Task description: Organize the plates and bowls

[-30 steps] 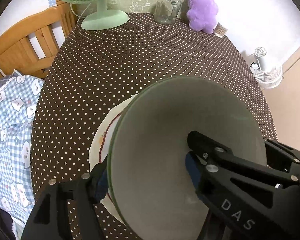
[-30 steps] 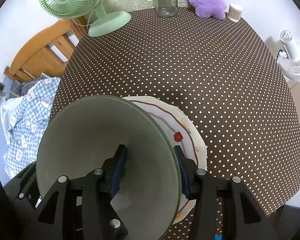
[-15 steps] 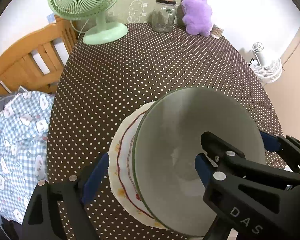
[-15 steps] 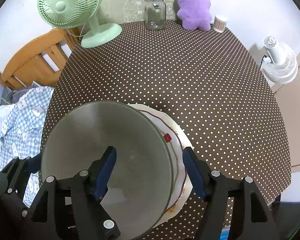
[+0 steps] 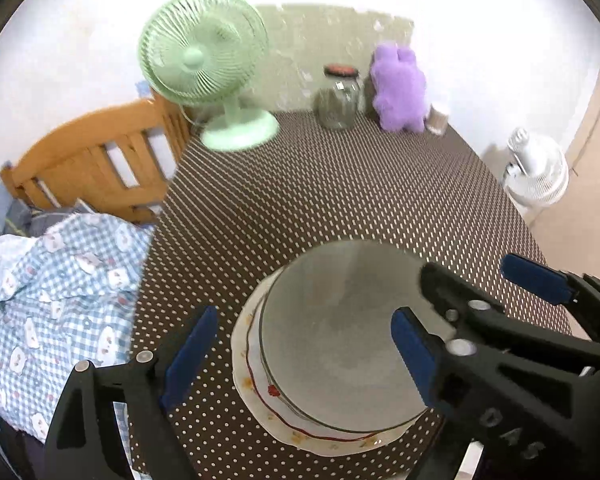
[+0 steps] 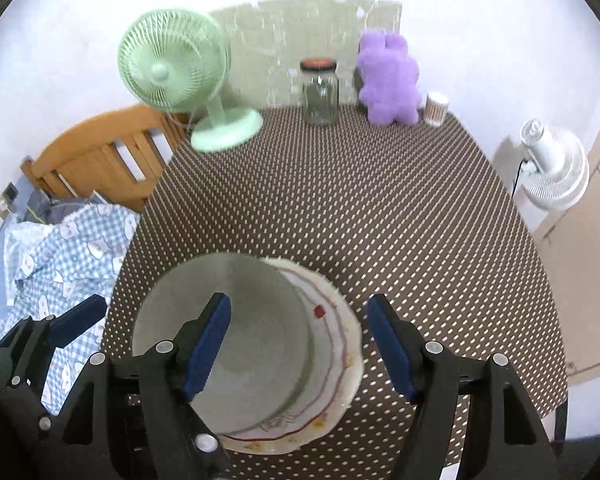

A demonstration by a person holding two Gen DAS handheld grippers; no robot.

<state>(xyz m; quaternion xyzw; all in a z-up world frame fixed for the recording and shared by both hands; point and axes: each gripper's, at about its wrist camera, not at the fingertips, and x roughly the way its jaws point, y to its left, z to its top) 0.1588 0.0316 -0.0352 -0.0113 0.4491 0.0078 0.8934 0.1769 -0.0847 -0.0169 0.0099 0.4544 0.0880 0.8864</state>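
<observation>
Both tools, left tool [image 5: 304,354] and right tool [image 6: 300,344], are wide open, holding nothing. Gray bowl [image 5: 336,340] sits on white plate [image 5: 248,364], low on dotted worktop [image 5: 340,192].

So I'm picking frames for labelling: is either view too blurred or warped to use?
Left wrist view: motion-smeared, the pale green desk fan and tablecloth dots streak. Right wrist view: sharper, the clear glass jar is crisp. Both bend straight edges, fisheye, with dark corners.
</observation>
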